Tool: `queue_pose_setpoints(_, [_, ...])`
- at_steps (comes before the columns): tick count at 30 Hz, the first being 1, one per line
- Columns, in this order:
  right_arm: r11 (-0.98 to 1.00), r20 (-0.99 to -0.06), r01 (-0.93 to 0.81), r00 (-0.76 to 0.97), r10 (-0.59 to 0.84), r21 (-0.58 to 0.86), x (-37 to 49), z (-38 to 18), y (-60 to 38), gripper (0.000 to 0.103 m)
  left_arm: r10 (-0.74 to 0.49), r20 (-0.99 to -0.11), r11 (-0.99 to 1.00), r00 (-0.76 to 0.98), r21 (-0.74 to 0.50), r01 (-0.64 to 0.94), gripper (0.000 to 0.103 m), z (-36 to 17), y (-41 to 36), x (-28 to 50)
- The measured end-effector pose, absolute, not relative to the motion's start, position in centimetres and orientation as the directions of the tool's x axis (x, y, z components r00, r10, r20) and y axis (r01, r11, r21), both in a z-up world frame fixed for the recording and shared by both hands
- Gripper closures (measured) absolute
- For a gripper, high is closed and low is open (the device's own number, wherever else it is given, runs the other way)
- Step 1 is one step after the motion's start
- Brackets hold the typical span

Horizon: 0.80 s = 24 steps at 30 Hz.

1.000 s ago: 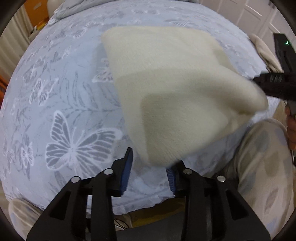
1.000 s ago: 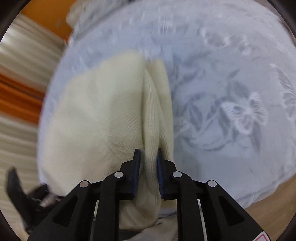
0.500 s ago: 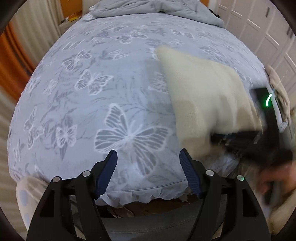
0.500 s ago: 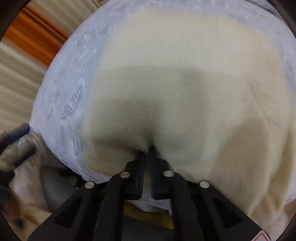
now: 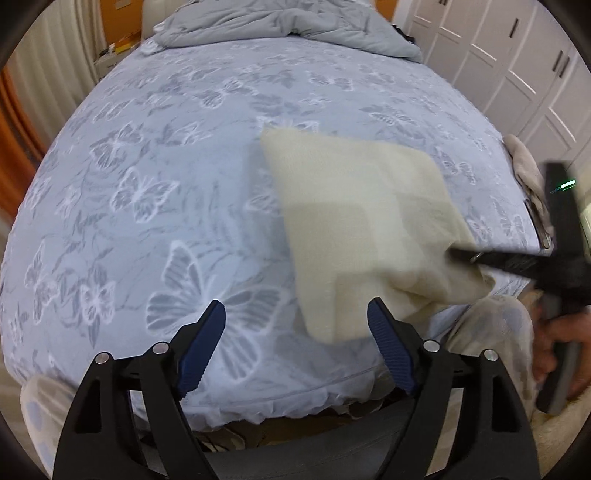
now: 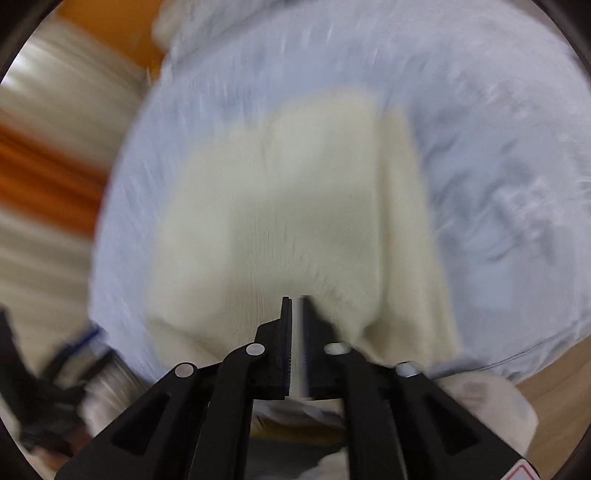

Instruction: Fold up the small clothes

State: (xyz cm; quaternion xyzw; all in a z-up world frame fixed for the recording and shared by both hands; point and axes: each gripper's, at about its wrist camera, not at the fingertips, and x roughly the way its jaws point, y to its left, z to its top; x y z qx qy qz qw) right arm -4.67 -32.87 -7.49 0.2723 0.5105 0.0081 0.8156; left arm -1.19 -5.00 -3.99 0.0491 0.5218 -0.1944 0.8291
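1. Cream knit garment lies folded on the bed, towards its near right corner, with the nearest part reaching close to the near edge. Layered panels show through the fabric. The kind of garment cannot be made out.
2. Left gripper hovers above the near edge with its blue-padded fingers spread wide apart and nothing between them. The garment's near corner sits just beside the right-hand pad; contact cannot be confirmed.
3. Right gripper has its fingers drawn nearly together on a thin pinch of the garment at its near right edge. In the left wrist view the same tool enters from the right, its tip buried in the cloth, so the finger ends are hidden there.
4. Right wrist view is heavily smeared by motion blur. The butterfly print of the bedsheet is barely legible, and the garment's outline is soft.
5. Hand on the right tool's handle is cut off at the picture's right side and blurred.
6. Grey duvet is bunched at the far edge of the bed.
7. Another pale cloth lies at the right edge, partly concealed behind the right tool.
8. White cupboard doors stand beyond the right edge.
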Motion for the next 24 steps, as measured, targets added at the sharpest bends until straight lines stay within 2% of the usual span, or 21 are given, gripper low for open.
queue_pose_setpoints(1, [0.852,-0.829,0.272,0.483,0.281,0.447,-5.1,-7.0,-33.3,0.066,-0.274,-0.88,0.917,0.387,-0.118,0.382,0.023,-3.9,-5.5,-1.1])
queue_pose_setpoints(4, [0.865,-0.872,0.294,0.408,0.271,0.406,-4.6,-9.0,-33.7,0.051,-0.277,-0.886,0.91,0.373,-0.117,0.397,0.023,-4.3,-7.0,-0.8])
queue_pose_setpoints(5, [0.868,-0.89,0.298,0.353,0.287,0.398,-3.9,-10.7,-33.3,0.051,-0.278,-0.889,0.908,0.364,-0.12,0.402,0.023,-4.4,-7.5,-0.7])
queue_pose_setpoints(6, [0.867,-0.892,0.285,0.326,0.314,0.409,-3.6,-12.0,-32.9,0.058,-0.285,-0.891,0.904,0.353,-0.128,0.409,0.023,-4.5,-8.1,-0.7])
queue_pose_setpoints(7, [0.868,-0.887,0.263,0.319,0.335,0.422,-3.7,-12.6,-32.4,0.078,-0.288,-0.892,0.901,0.347,-0.13,0.414,0.023,-4.6,-8.5,-0.7])
queue_pose_setpoints(10, [0.856,-0.829,0.221,0.446,0.337,0.467,-4.6,-9.0,-33.1,0.086,-0.273,-0.902,0.892,0.335,-0.107,0.439,0.021,-5.1,-9.6,-0.8])
queue_pose_setpoints(11, [0.834,-0.788,0.228,0.519,0.332,0.502,-5.6,-7.1,-34.8,0.086,-0.264,-0.905,0.89,0.334,-0.094,0.447,0.021,-5.4,-9.8,-0.9])
queue_pose_setpoints(13, [0.811,-0.768,0.25,0.547,0.333,0.529,-6.2,-6.7,-36.8,0.087,-0.232,-0.916,0.883,0.326,-0.058,0.466,0.021,-6.4,-10.3,-0.8])
queue_pose_setpoints(14, [0.816,-0.796,0.279,0.516,0.317,0.506,-6.4,-7.7,-37.8,0.087,-0.219,-0.922,0.881,0.32,-0.046,0.471,0.021,-7.1,-10.5,-0.7])
queue_pose_setpoints(16, [0.842,-0.879,0.317,0.351,0.323,0.436,-6.3,-13.3,-38.0,0.086,-0.222,-0.93,0.875,0.294,-0.057,0.481,0.019,-8.6,-10.8,-0.4])
queue_pose_setpoints(17, [0.828,-0.876,0.329,0.335,0.346,0.453,-5.9,-14.5,-37.5,0.086,-0.202,-0.939,0.873,0.277,-0.044,0.485,0.019,-9.5,-11.2,-0.2])
queue_pose_setpoints(20, [0.829,-0.861,0.318,0.385,0.332,0.461,-6.3,-11.6,-38.1,0.082,-0.175,-0.95,0.881,0.258,-0.035,0.471,0.019,-11.1,-11.3,0.1])
queue_pose_setpoints(21, [0.833,-0.859,0.316,0.402,0.316,0.454,-6.5,-10.6,-38.2,0.075,-0.179,-0.949,0.885,0.261,-0.039,0.463,0.017,-11.1,-11.0,0.2])
queue_pose_setpoints(24, [0.884,-0.849,0.279,0.486,0.207,0.375,-5.9,-6.4,-37.6,0.075,-0.181,-0.949,0.888,0.26,-0.044,0.459,0.016,-11.2,-10.6,0.3])
